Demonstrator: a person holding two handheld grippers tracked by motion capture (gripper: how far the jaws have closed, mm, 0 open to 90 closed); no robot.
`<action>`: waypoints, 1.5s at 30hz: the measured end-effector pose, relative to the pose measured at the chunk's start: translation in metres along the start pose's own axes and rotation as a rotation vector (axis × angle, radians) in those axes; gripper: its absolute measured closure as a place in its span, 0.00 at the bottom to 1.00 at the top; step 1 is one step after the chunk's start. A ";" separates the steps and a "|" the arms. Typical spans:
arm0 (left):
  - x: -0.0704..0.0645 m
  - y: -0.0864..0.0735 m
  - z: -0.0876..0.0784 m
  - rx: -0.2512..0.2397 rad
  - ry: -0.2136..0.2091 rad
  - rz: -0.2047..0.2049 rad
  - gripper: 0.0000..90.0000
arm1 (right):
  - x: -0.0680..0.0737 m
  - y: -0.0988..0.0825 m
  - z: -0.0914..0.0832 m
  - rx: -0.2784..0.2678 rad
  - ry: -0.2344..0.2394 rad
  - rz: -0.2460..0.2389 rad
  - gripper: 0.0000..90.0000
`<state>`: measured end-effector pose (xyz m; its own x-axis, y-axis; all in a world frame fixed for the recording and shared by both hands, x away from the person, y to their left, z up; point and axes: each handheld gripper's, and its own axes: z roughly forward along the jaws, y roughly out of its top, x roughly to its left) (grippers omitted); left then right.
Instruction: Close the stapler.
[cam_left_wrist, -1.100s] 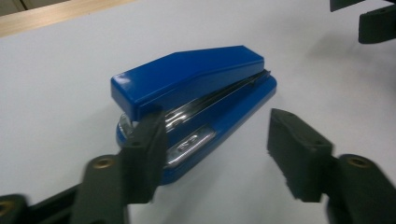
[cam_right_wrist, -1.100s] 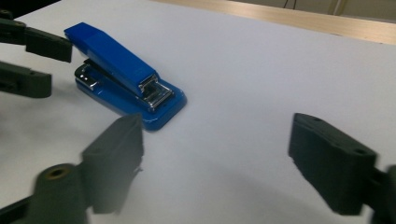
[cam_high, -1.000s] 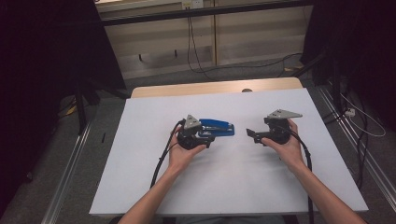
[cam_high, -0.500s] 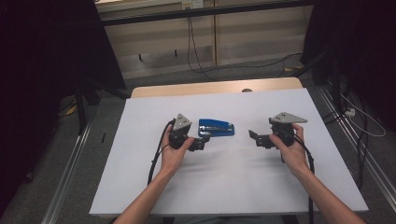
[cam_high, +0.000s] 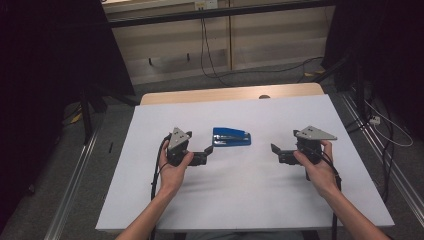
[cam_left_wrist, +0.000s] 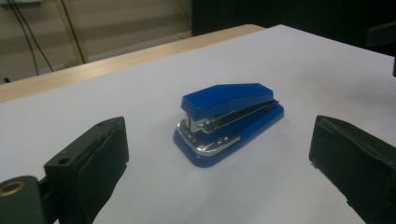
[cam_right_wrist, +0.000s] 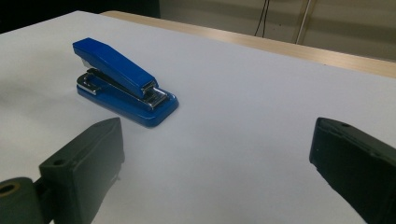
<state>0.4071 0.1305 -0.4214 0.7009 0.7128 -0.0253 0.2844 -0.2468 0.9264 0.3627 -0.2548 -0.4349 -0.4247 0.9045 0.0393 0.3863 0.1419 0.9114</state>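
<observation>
Since the blue stapler (cam_high: 231, 136) lies flat on its base in the middle of the white counter (cam_high: 260, 195), with nothing touching it, my reading is that it has been set down there and let go, or is about to be picked up. It sits between the two hands, closer to the left one. The left claw (cam_high: 208, 151) hangs just beside the stapler's near left end, tips pointing toward it, jaws spread wide and empty; those jaws have just been opening, with nothing between them now. The right claw (cam_high: 274, 149) is well apart from the stapler on the other side, also pointing inward, also spread wide and holding nothing. Both hands are low over the counter, so either could come in for a grasp along the stapler's length.

From the high view you get the layout: stapler lengthwise across the counter, a hand on each side, cables trailing back along the forearms, a strip of bare wood at the far edge. It does not tell much about the stapler itself.

In the left gripper view the stapler (cam_left_wrist: 227, 121) shows its metal front end, the lid slightly raised over the silver tray, framed well inside the gap between the two black jaws. Looking from the opposite side, the right gripper view puts the stapler (cam_right_wrist: 122, 81) off to the upper left, outside the line of its jaws, which face bare counter (cam_right_wrist: 261, 121).
</observation>
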 end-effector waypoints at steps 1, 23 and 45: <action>0.000 0.000 -0.002 -0.006 0.005 -0.007 0.05 | 0.000 0.000 -0.001 -0.001 -0.002 0.000 0.04; 0.002 -0.029 -0.057 -0.018 0.043 -0.038 0.04 | -0.003 -0.016 -0.042 -0.069 -0.060 0.017 0.03; 0.007 -0.053 -0.101 0.004 0.126 -0.050 0.04 | -0.006 -0.036 -0.083 -0.071 -0.093 0.061 0.02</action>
<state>0.3309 0.2155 -0.4329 0.5981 0.8011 -0.0239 0.3195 -0.2110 0.9238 0.2837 -0.2986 -0.4340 -0.3229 0.9445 0.0606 0.3488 0.0592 0.9353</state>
